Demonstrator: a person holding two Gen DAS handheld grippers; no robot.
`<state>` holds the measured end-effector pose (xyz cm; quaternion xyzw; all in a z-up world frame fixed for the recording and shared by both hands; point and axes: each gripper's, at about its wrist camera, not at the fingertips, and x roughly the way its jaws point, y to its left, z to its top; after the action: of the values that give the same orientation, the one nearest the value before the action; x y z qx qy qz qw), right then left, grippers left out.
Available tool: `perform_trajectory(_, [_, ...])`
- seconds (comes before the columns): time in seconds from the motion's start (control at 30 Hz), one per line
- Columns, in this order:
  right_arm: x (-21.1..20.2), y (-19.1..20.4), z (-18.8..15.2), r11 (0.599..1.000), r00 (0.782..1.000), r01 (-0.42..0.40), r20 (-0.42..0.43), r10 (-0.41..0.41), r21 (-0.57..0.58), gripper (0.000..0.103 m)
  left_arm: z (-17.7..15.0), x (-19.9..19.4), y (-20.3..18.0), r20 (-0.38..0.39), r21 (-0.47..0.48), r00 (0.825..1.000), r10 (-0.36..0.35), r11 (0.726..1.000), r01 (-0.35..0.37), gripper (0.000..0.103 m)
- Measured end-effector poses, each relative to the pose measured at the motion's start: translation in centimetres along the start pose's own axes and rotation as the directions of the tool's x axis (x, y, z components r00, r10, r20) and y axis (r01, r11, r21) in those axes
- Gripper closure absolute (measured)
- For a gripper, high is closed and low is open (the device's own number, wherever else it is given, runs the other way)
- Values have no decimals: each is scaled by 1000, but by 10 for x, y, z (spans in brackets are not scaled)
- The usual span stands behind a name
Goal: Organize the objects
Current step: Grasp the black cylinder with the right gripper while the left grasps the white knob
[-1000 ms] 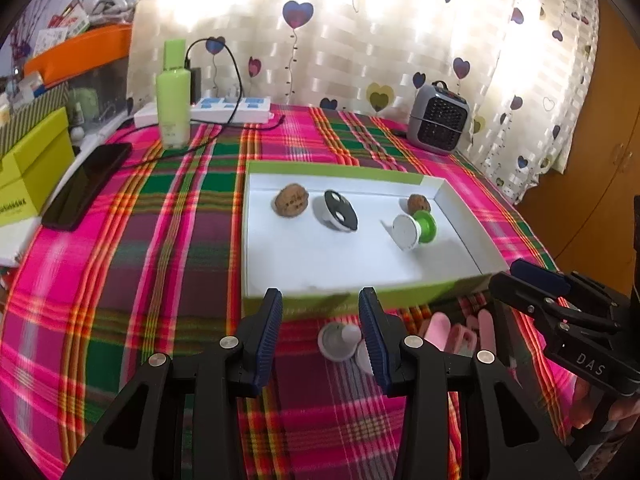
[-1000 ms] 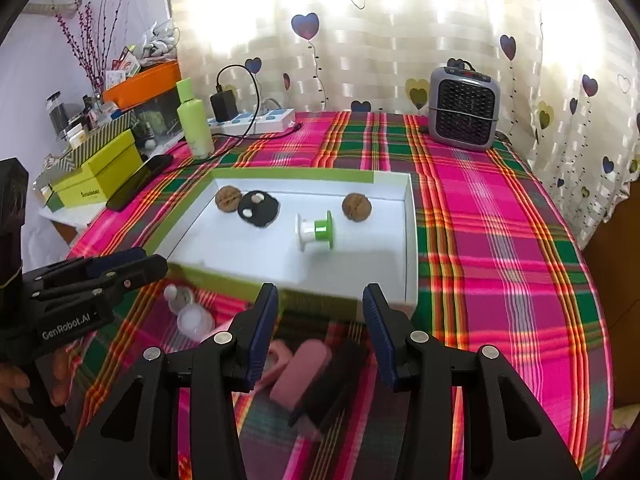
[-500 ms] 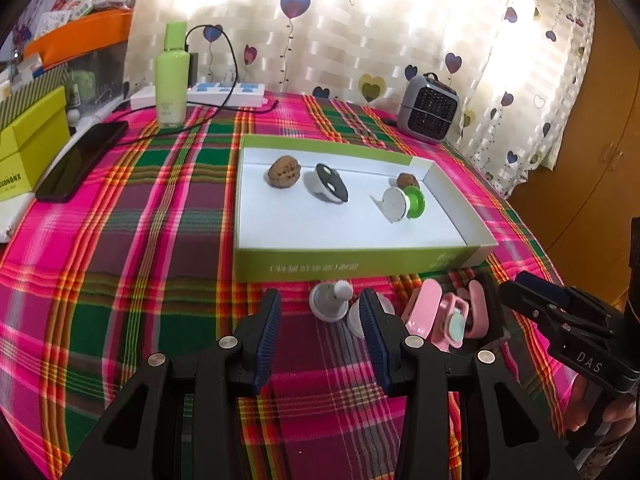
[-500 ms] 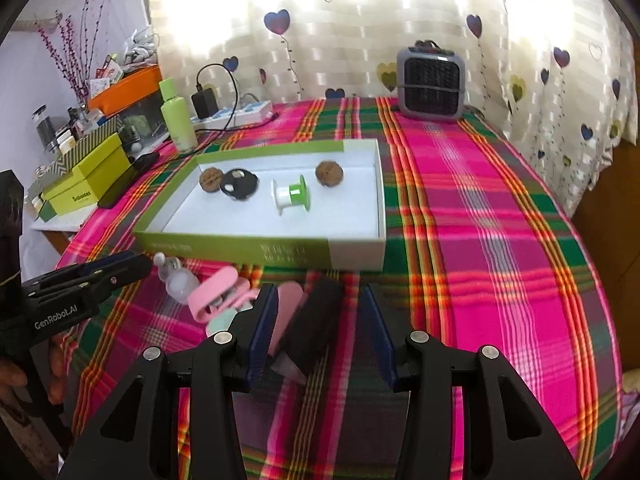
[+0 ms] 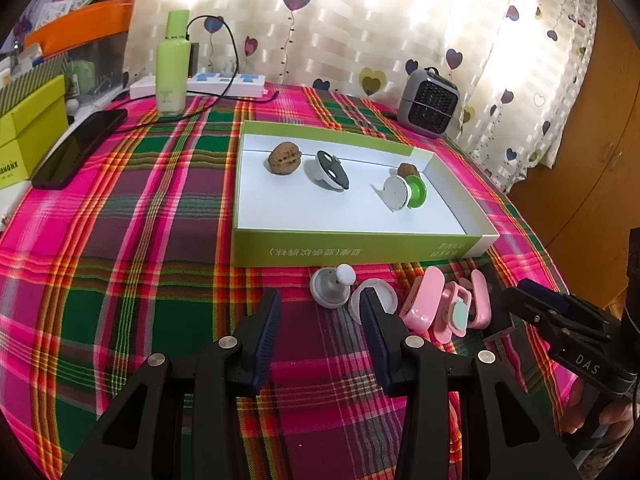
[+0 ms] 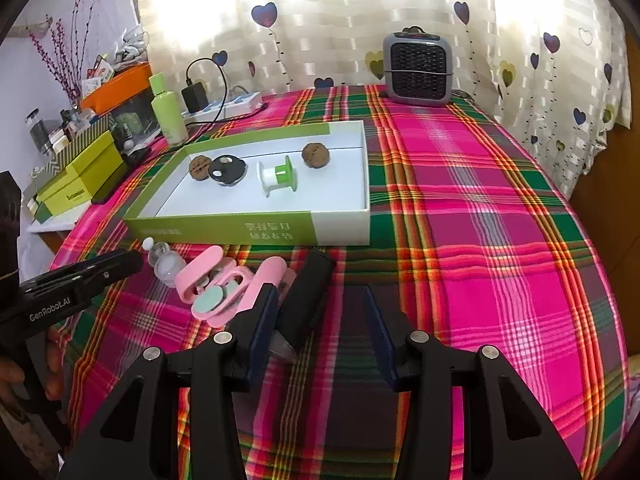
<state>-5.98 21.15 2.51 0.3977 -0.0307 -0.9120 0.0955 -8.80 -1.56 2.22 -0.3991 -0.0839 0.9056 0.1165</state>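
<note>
Both hand-held grippers, left and right, were spread and empty, so pink plastic cases waited at six o'clock of the green-sided box.

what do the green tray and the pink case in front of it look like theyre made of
Tray: looks like cardboard, matte, with a printed green outside, white inside and thin folded walls.
Pink case: probably moulded plastic, smooth and slightly glossy, with rounded edges and soft highlights. Its mint oval insert could be plastic or rubber; I can't tell.

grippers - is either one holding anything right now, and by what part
Nothing is held. The left gripper and right gripper both stand open over the tablecloth.
</note>
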Motion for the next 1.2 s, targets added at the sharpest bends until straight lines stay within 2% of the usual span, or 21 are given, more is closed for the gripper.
perform_trajectory(0.17, [4, 6, 1, 1000, 1000, -7, -10, 7, -19, 58, -2, 3, 0, -10, -3, 1000, -5, 1000, 5, 64])
perform_trajectory(0.4, [12, 11, 6, 999, 999, 25, -30, -27, -45, 58, -1, 5, 1, -17, -12, 1000, -8, 1000, 8, 64])
perform_trajectory(0.73, [7, -1, 0, 999, 998, 43, -41, -43, 0, 58, -1, 7, -1, -22, -6, 1000, -16, 1000, 15, 64])
perform_trajectory(1.0, [21, 8, -2, 999, 996, 37, -85, -39, -29, 58, -1, 10, -1, -28, -11, 1000, -10, 1000, 9, 64])
perform_trajectory(1.2, [22, 5, -3, 999, 996, 38, -81, -40, -28, 59, -1, 11, -1, -31, -9, 999, -10, 1000, 9, 64])
